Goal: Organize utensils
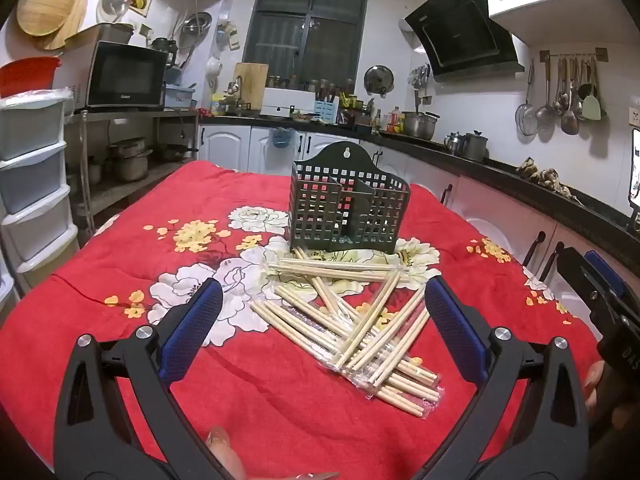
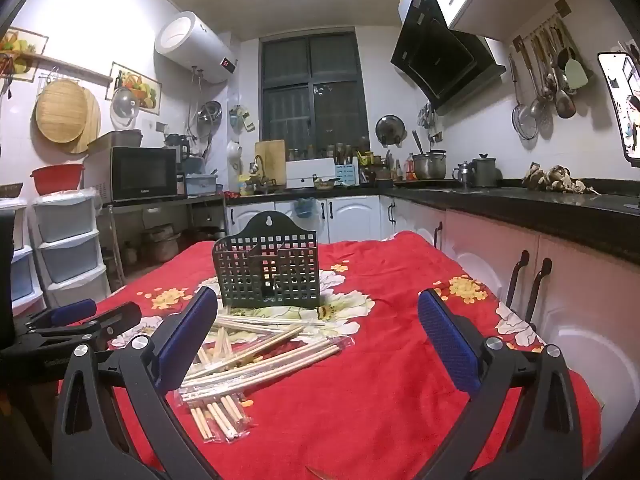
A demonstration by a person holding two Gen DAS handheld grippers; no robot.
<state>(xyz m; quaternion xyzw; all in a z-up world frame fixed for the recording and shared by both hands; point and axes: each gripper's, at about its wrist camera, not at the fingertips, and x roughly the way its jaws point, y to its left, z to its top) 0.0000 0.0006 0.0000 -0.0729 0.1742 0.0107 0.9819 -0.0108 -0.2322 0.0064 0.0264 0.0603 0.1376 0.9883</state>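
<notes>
A dark green perforated utensil holder [image 1: 349, 200] stands upright on the red floral cloth [image 1: 120, 264]; it also shows in the right wrist view [image 2: 267, 270]. A loose pile of wooden chopsticks [image 1: 352, 320], some in clear wrappers, lies in front of it, and shows in the right wrist view [image 2: 256, 354]. My left gripper [image 1: 324, 304] is open and empty, hovering just short of the pile. My right gripper [image 2: 316, 312] is open and empty, to the right of the pile. The right gripper shows at the left wrist view's right edge [image 1: 600, 292]; the left gripper shows in the right wrist view [image 2: 76, 320].
The cloth [image 2: 380, 380] covers a table. White kitchen cabinets with dark handles [image 2: 524, 280] run close along the table's right side. Stacked plastic drawers [image 1: 32, 184] stand to the left. A counter with pots [image 2: 428, 166] lies behind.
</notes>
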